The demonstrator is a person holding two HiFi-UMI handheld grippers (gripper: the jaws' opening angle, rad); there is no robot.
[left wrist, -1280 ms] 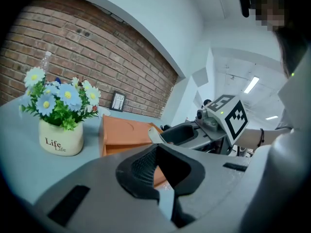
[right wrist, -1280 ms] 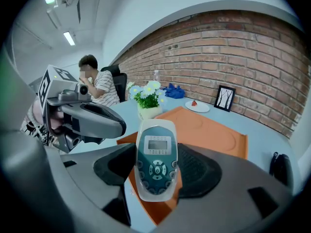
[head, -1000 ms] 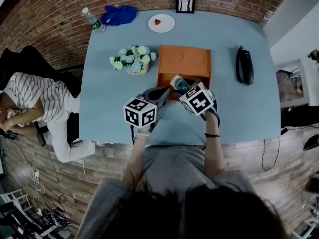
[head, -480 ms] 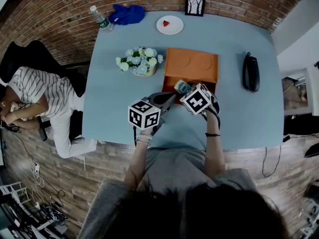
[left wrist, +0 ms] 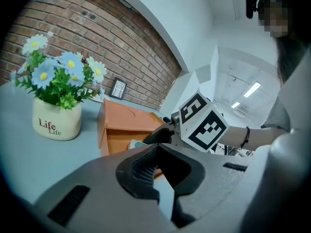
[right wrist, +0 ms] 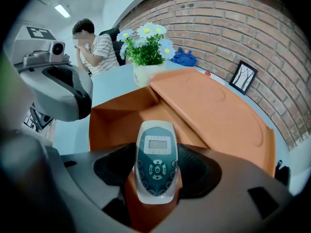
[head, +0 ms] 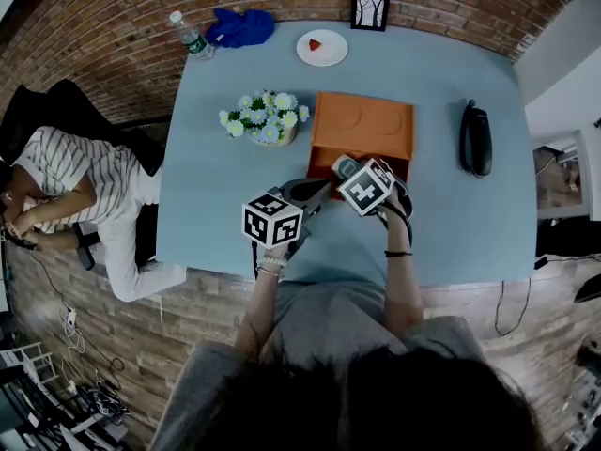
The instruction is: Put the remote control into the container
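A white and teal remote control [right wrist: 155, 163] with a small screen is clamped between the pads of my right gripper [right wrist: 155, 174]. It hangs over the open front compartment of the orange container [right wrist: 214, 111]. From the head view, the remote control [head: 344, 166] and right gripper [head: 350, 170] sit at the near edge of the orange container [head: 364, 122]. My left gripper [head: 315, 188] hovers just left of it above the blue table, shut and empty. In the left gripper view the left gripper [left wrist: 157, 148] points at the container [left wrist: 121, 123].
A pot of flowers [head: 266, 118] stands left of the container. A black phone [head: 474, 139] lies at the right. At the far edge are a plate [head: 321, 47], a bottle [head: 191, 36], a blue cloth [head: 242, 26] and a picture frame [head: 370, 9]. A person in stripes [head: 75, 181] sits beyond the table's left side.
The head camera has shifted a little. My right gripper, still shut on the remote control, has edged slightly farther over the container's opening. The left gripper stays beside it.
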